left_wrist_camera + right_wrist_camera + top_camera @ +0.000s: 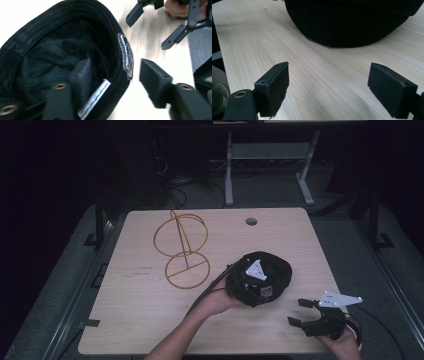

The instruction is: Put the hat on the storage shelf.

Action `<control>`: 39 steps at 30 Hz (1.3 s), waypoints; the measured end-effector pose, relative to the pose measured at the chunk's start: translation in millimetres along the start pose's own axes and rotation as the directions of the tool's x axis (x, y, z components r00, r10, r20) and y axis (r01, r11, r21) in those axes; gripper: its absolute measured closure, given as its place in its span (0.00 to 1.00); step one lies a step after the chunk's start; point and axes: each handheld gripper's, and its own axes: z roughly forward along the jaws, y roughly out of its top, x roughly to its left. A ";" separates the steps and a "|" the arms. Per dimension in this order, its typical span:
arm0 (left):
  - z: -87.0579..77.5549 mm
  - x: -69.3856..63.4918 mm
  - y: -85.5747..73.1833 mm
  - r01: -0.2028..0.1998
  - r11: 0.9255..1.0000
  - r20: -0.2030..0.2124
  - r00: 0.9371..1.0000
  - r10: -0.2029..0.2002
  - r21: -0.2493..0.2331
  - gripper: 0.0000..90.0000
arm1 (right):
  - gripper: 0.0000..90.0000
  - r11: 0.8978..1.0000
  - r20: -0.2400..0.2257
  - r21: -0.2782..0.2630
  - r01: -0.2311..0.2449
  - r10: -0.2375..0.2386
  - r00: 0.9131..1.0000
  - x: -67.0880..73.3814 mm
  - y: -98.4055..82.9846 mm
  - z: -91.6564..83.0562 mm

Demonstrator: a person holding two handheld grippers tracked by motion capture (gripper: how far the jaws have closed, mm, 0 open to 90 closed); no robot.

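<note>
A black hat [272, 270] lay upside down, opening up, on the pale wooden bench [150, 320], right of centre, with the left claw [260, 287] reaching into it from the near side. In the left gripper view one jaw stood inside the hat against the dark lining and the other outside the brim, the brim's edge [126, 56] between them — a gap remained on the outer side, so the pads had not clamped. Motion blur softened the inner jaw. A white label [96, 96] showed inside the hat near that jaw.

The right claw [302, 312] hovered near the bench's front right corner, jaws wide apart and holding nothing — its own view looked across bare wood toward the hat's dark side [352, 22]. A yellow wire stand [182, 251] of hoops stood well apart on the left half of the bench.
</note>
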 end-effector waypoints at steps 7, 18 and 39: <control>2.5 3.7 -0.2 0.012 1.000 0.041 0.999 -0.012 -0.003 0.66 | 0.19 1.000 -0.002 -0.004 0.001 -0.001 1.000 0.9 0.4 -0.4; 0.7 2.0 12.0 -0.023 1.000 0.051 0.998 0.024 -0.006 0.88 | 0.19 1.000 -0.003 -0.015 0.001 -0.001 1.000 2.4 1.1 1.0; -33.5 2.6 50.6 0.007 0.992 0.096 0.995 0.004 -0.122 0.89 | 0.17 0.993 0.019 -0.117 0.027 -0.025 1.000 16.7 21.3 4.7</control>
